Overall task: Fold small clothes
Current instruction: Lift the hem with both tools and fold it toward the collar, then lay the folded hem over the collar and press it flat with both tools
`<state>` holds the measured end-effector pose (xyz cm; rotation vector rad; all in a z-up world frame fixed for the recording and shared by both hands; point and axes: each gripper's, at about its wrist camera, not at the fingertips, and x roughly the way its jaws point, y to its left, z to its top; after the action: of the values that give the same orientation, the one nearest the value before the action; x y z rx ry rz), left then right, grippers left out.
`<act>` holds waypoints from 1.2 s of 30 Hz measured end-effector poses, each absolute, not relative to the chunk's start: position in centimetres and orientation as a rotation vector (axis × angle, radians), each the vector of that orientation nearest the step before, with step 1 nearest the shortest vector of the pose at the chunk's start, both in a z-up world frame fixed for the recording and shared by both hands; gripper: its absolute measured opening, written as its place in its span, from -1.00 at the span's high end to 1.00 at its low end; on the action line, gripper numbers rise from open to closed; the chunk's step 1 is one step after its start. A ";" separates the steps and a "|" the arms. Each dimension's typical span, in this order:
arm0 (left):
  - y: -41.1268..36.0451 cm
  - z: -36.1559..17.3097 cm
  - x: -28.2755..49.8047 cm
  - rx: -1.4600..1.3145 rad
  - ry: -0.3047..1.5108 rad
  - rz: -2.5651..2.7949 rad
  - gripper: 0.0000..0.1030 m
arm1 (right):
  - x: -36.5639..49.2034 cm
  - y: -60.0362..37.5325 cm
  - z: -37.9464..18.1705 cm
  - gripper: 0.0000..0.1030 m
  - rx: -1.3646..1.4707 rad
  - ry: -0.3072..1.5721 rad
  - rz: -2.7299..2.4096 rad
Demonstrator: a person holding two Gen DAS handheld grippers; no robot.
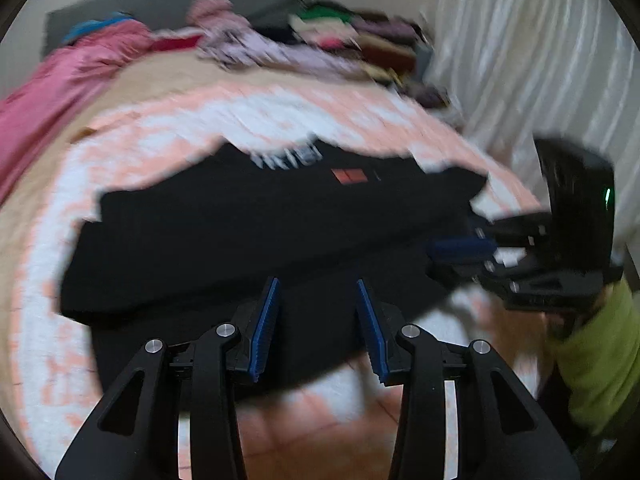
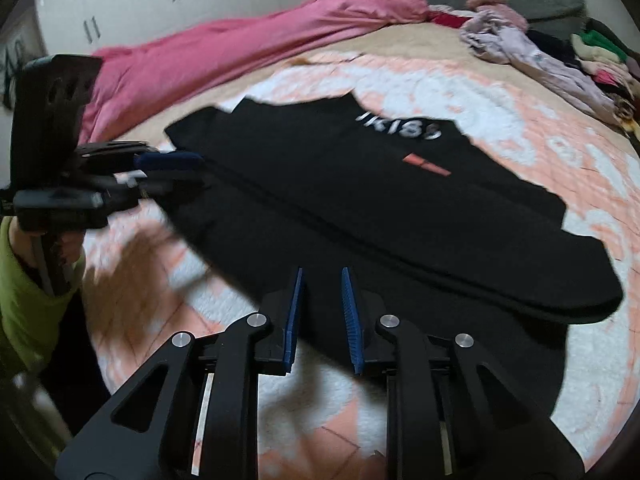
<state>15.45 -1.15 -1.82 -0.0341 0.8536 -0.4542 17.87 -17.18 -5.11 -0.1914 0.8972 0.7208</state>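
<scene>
Black T-shirt point(image 1: 256, 236), with white lettering and a red patch, lies partly folded on the pink-and-white blanket point(image 1: 280, 108) covering the bed. Left claw point(image 1: 317, 328) hangs above the shirt's near edge, blue pads spread, nothing between them. Right claw point(image 2: 320, 320) hangs above the same edge, pads narrowly apart, gripping nothing. Beyond the shirt lie a pink sheet point(image 2: 224, 44) and heaped clothes point(image 1: 344, 36).

Matt black cloth shirt point(image 2: 360, 208); fluffy quilted blanket point(image 2: 520, 128); ribbed blue fingers point(image 1: 266, 328).
</scene>
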 end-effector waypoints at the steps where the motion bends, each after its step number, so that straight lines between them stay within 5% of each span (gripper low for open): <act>1: -1.6 -2.6 15.7 -0.031 0.877 -0.462 0.26 | 18.1 -17.3 -5.3 0.73 -0.196 0.905 0.704; 19: -0.2 -2.9 18.9 0.003 0.792 -0.324 0.34 | 21.8 -18.7 -5.5 0.79 -0.142 0.834 0.549; 36: 5.7 -2.5 24.5 -0.192 0.724 -0.148 -0.03 | 26.8 -24.7 -2.5 0.26 0.054 0.691 0.355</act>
<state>24.55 5.68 -2.53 -0.1920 0.7241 -0.1481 26.75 -24.69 -2.51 0.0540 0.6908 0.3554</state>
